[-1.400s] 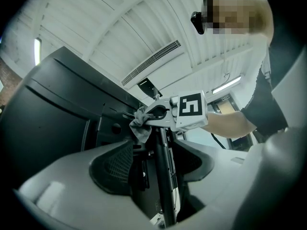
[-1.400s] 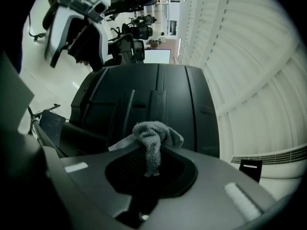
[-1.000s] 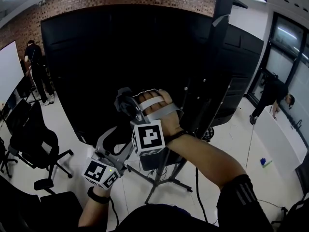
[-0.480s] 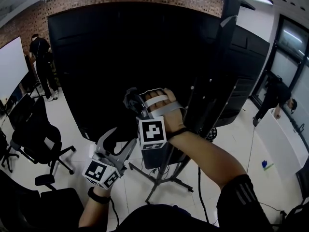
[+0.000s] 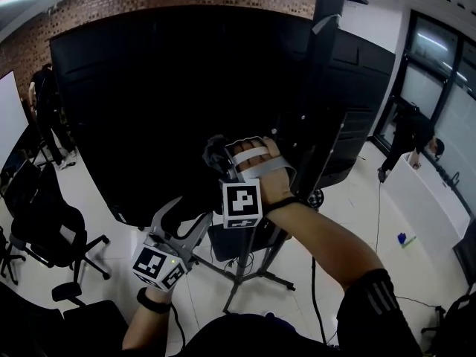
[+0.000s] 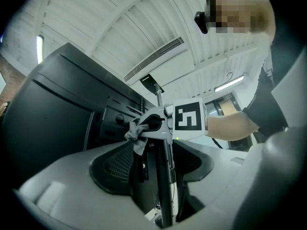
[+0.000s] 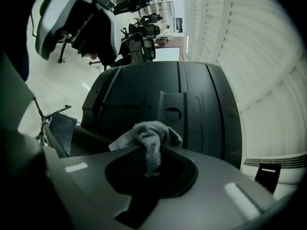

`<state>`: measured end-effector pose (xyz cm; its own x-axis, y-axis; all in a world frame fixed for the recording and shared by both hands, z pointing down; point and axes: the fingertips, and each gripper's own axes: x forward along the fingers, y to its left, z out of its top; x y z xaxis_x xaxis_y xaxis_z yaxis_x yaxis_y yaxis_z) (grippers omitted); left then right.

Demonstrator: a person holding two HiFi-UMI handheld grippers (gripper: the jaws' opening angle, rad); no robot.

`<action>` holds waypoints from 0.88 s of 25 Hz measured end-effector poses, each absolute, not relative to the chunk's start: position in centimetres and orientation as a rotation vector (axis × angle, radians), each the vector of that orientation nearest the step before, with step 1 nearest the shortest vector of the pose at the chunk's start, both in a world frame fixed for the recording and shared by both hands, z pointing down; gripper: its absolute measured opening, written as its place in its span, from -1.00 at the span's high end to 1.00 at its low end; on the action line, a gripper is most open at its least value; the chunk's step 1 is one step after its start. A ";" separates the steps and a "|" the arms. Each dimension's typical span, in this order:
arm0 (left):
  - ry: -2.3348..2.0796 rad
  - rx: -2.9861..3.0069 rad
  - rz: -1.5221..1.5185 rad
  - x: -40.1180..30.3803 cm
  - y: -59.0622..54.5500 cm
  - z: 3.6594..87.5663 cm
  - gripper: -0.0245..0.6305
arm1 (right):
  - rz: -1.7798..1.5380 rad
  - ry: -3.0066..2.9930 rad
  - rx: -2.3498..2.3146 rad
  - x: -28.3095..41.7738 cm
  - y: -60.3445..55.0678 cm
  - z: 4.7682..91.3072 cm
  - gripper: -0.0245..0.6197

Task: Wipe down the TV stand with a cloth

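The big black back of the TV point(image 5: 178, 80) fills the head view, carried on a dark stand with splayed legs point(image 5: 249, 274). My right gripper point(image 5: 217, 159) is shut on a crumpled grey cloth point(image 5: 214, 150) and holds it against the lower back panel. In the right gripper view the cloth point(image 7: 149, 139) bunches out of the jaws in front of the panel point(image 7: 182, 104). My left gripper point(image 5: 181, 216) hangs lower left, open. In the left gripper view the stand's thin pole point(image 6: 164, 181) rises through the gap between its jaws, with the cloth point(image 6: 137, 136) above.
Black office chairs point(image 5: 48, 233) stand on the white floor at left. A person point(image 5: 41, 103) is far left and another point(image 5: 413, 136) bends over a white counter point(image 5: 435, 207) at right. A cable point(image 5: 312, 288) trails beside the stand's legs.
The right gripper with the cloth has drifted slightly to the right along the TV's lower back. The left gripper has hardly moved. The head view has swung a little.
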<state>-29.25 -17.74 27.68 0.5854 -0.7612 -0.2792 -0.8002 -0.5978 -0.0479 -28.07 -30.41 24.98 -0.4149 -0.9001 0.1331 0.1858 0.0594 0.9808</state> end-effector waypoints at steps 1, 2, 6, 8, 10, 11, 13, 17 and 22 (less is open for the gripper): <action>1.302 -2.648 0.344 -29.0 -17.9 27.8 0.07 | -1.516 -1.418 0.772 -27.7 -30.5 25.0 0.81; 1.294 -2.652 0.344 -28.8 -18.0 27.9 0.07 | -1.515 -1.408 0.775 -27.4 -30.6 25.0 0.81; 1.275 -2.671 0.346 -28.0 -18.1 27.8 0.07 | -1.500 -1.395 0.785 -26.7 -30.8 25.0 0.81; 1.261 -2.675 0.348 -27.8 -18.2 27.8 0.07 | -1.493 -1.392 0.788 -26.5 -30.9 25.0 0.81; 1.256 -2.678 0.347 -27.7 -18.2 27.8 0.07 | -1.492 -1.396 0.789 -26.4 -30.9 24.9 0.81; 1.258 -2.680 0.344 -27.6 -18.2 27.8 0.07 | -1.492 -1.410 0.789 -26.5 -30.8 24.8 0.81; 1.261 -2.683 0.337 -27.5 -18.1 27.7 0.07 | -1.484 -1.490 0.788 -26.7 -30.0 24.7 0.81; 1.255 -2.677 0.336 -27.4 -18.0 27.5 0.07 | -1.429 -1.727 0.793 -26.6 -27.7 23.5 0.81; 1.245 -2.663 0.334 -26.8 -17.9 26.8 0.07 | -1.384 -1.956 0.802 -24.7 -25.2 20.9 0.81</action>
<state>-26.84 -17.87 26.84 0.6234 -0.7307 -0.2784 -0.7718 -0.6320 -0.0697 -24.71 -25.21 20.90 -0.6338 -0.7625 0.1302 -0.1306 0.2714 0.9536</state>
